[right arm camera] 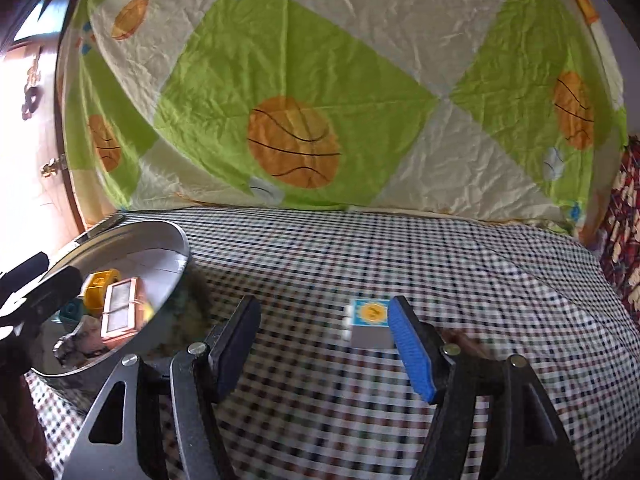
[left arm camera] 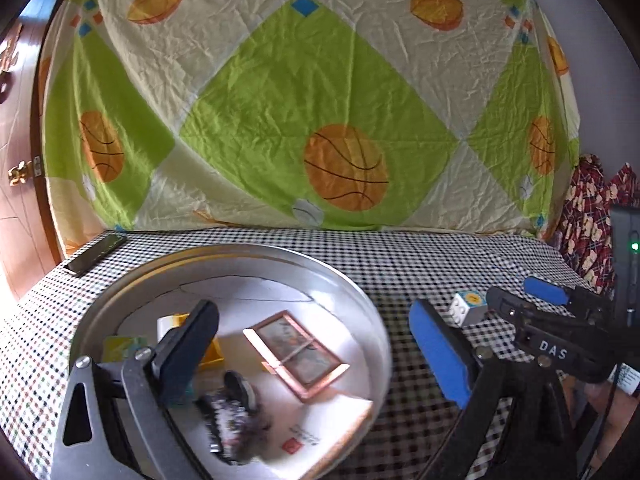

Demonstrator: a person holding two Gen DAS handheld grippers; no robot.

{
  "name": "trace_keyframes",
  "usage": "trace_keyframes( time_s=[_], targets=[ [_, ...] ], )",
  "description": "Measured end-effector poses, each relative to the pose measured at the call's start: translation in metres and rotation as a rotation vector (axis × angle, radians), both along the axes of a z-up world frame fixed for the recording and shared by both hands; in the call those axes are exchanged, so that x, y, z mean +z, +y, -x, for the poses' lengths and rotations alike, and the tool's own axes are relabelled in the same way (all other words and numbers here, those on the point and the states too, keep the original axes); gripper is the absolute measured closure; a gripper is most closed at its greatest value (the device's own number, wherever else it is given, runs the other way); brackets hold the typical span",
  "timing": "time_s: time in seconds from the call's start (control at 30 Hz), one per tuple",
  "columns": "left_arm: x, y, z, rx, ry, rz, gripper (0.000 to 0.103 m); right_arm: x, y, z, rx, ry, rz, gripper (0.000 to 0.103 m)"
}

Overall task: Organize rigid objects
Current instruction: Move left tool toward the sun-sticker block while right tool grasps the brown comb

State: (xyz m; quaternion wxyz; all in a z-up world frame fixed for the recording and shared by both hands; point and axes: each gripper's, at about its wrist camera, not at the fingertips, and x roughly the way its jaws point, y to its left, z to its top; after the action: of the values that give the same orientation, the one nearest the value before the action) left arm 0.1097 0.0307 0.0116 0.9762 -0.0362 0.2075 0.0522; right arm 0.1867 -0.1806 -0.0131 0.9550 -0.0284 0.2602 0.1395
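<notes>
Toy block [right arm camera: 370, 322] sitting on checkered cloth [right arm camera: 440, 264], right of metal pan [right arm camera: 120, 236]. Right gripper [right arm camera: 320, 344] spread wide, block touching its blue finger [right arm camera: 412, 356]. Left gripper [left arm camera: 316, 352] gaping over pan, holding nothing.

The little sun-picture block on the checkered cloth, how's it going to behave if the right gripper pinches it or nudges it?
The block looks like hard plastic with flat faces, so it should stay stiff in a pinch and probably weighs little. Resting flat, boxy, it's unlikely to roll. The right gripper is open, and a push might slide it or bunch the checkered cloth beneath.
</notes>
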Motion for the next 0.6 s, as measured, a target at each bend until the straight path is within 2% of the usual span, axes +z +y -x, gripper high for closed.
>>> trace_keyframes(
  time_s=[0.13,0.23,0.37,0.6],
  targets=[
    [-0.007,-0.04,-0.03,-0.068,0.062,-0.017,0.005,-0.012,-0.045,-0.024,-0.086,0.062,0.011,0.035],
    [-0.011,-0.064,-0.053,-0.12,0.115,-0.021,0.005,-0.018,-0.067,-0.039,-0.079,0.127,-0.017,0.035],
    [-0.018,-0.089,-0.078,-0.149,0.178,-0.042,0.005,-0.024,-0.075,-0.05,-0.066,0.18,0.018,0.035],
    [-0.028,-0.114,-0.102,-0.154,0.227,-0.085,0.005,-0.031,-0.092,-0.058,-0.065,0.243,-0.007,0.035]
  ],
)
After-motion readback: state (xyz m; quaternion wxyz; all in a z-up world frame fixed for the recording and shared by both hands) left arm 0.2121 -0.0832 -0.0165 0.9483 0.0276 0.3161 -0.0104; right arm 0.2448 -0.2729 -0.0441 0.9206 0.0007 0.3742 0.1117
